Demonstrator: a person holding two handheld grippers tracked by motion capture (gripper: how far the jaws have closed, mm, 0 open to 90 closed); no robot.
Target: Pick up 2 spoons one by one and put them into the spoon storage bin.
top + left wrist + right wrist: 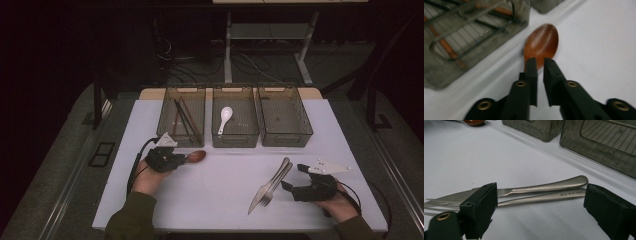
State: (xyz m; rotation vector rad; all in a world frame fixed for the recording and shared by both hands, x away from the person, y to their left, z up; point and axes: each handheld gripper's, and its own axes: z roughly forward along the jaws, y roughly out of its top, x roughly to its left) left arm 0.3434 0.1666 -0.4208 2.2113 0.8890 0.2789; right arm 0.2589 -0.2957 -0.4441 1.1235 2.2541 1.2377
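Note:
A brown wooden spoon (196, 156) lies low over the white table (220, 200), just in front of the left bin. My left gripper (182, 159) is shut on its neck. In the left gripper view the two jaws pinch the neck, and the spoon bowl (541, 43) juts out beyond my left gripper (540, 62). A steel knife (272, 180) and fork (275, 187) lie side by side at the front right. My right gripper (294, 176) stands wide open beside their handles. From the right gripper (541, 195), the knife (544, 187) and fork (536, 199) lie across the gap between the jaws, untouched.
Three grey bins stand in a row at the back. The left bin (184, 90) holds chopsticks (182, 117), the middle bin (235, 141) a white spoon (225, 117), and the right bin (285, 140) holds nothing. The table's front edge is near both hands.

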